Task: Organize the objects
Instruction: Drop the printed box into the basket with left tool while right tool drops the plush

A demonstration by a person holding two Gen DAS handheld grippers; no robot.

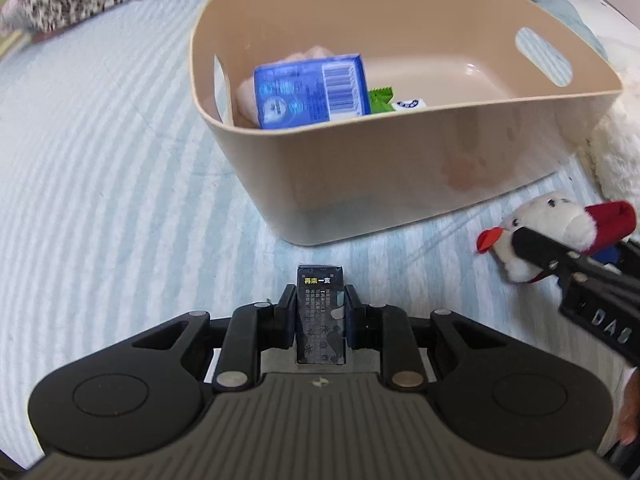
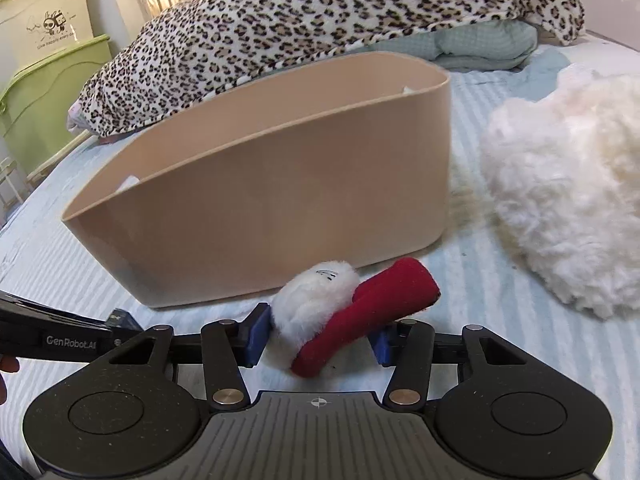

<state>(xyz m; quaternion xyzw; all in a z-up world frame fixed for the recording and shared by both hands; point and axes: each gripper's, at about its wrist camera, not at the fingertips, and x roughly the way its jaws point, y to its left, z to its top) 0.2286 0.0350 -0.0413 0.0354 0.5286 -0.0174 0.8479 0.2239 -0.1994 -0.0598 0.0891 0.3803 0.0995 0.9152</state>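
Note:
A beige plastic bin (image 1: 400, 152) stands on the striped bedspread; it also shows in the right wrist view (image 2: 260, 200). Inside lie a blue box (image 1: 312, 88), a green packet (image 1: 380, 100) and a pale soft item. My left gripper (image 1: 320, 316) is shut on a small dark box (image 1: 320, 312), just in front of the bin. My right gripper (image 2: 320, 332) is shut on a white plush toy with a red hat (image 2: 340, 308), low beside the bin's near wall. The toy also shows in the left wrist view (image 1: 552, 232).
A fluffy white plush (image 2: 568, 200) lies to the right of the bin. A leopard-print blanket (image 2: 320, 20) and a green folded quilt (image 2: 480, 44) lie behind it. Green and cream storage boxes (image 2: 40, 80) stand beside the bed at left.

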